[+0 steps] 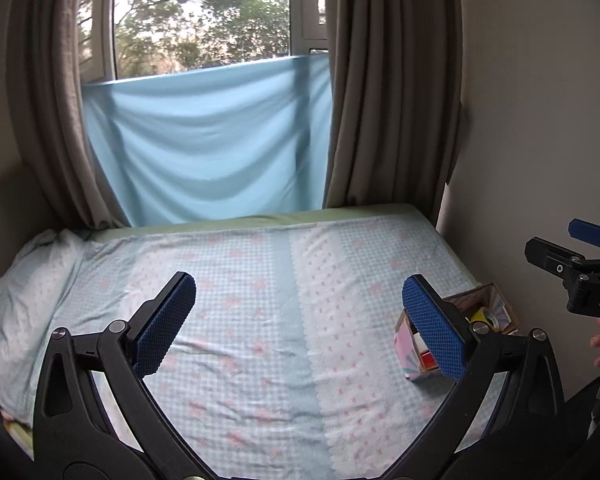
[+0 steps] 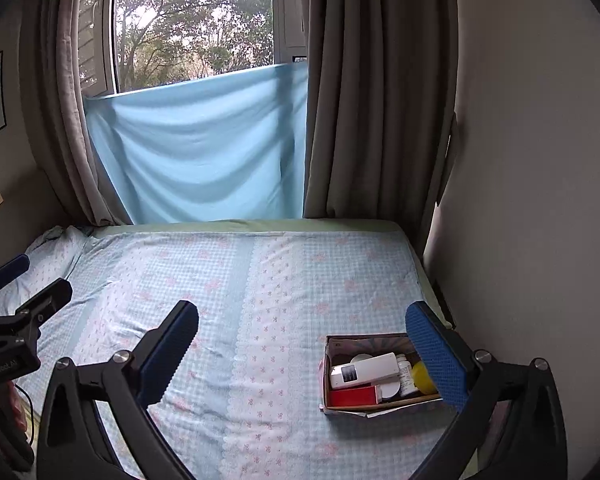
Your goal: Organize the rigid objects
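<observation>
Both the left gripper [image 1: 299, 322] and right gripper [image 2: 302, 350] hover wide-fingered and empty; the patterned cardboard box [image 2: 330, 376] on the bed already corrals a white remote [image 2: 364, 370].

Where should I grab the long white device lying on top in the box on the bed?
Grip the white device across its narrow width near the middle, coming straight down from above with the open right gripper. It lies flat and slightly diagonal atop the other items in the box, so its long sides look exposed, while its ends sit close to the box wall and a bottle.
</observation>
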`<control>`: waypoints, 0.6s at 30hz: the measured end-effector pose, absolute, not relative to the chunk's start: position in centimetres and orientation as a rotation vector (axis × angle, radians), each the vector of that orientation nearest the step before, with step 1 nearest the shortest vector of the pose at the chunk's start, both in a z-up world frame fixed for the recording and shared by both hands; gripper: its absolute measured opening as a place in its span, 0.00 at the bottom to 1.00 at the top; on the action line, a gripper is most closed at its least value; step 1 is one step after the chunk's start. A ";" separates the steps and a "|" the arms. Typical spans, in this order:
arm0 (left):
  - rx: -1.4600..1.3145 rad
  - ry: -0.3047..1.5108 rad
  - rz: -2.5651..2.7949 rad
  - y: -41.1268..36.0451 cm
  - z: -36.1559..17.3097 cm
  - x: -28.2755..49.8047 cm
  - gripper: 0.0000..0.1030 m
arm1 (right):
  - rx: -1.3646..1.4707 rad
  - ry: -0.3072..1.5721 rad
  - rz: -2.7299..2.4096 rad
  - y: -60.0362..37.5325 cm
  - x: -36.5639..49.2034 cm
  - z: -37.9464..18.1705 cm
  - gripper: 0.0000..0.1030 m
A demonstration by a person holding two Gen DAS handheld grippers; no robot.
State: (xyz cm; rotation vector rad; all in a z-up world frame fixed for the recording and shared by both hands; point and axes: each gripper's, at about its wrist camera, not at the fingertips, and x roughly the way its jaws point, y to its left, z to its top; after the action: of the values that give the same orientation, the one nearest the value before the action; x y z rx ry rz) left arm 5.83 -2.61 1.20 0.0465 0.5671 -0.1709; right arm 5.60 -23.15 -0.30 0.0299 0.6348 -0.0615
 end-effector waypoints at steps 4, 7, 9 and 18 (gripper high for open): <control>-0.004 0.563 -0.178 -1.7 0.7 4.3 1.00 | 0.017 0.617 -0.080 -22.7 4.6 -0.1 1.00; -0.008 0.538 -0.173 -1.5 0.8 3.8 1.00 | 0.007 0.604 -0.087 -22.5 4.3 0.0 1.00; 0.000 0.524 -0.165 -1.5 1.0 3.6 1.00 | 0.001 0.595 -0.093 -22.5 4.1 0.2 1.00; 0.028 0.511 -0.149 -1.9 1.2 3.3 1.00 | 0.009 0.578 -0.094 -22.8 3.8 0.2 1.00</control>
State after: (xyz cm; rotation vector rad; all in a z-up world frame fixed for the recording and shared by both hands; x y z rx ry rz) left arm 3.28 -1.95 1.25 0.0281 0.5115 -0.1488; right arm 3.84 -22.75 0.24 0.0090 0.5780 -0.0940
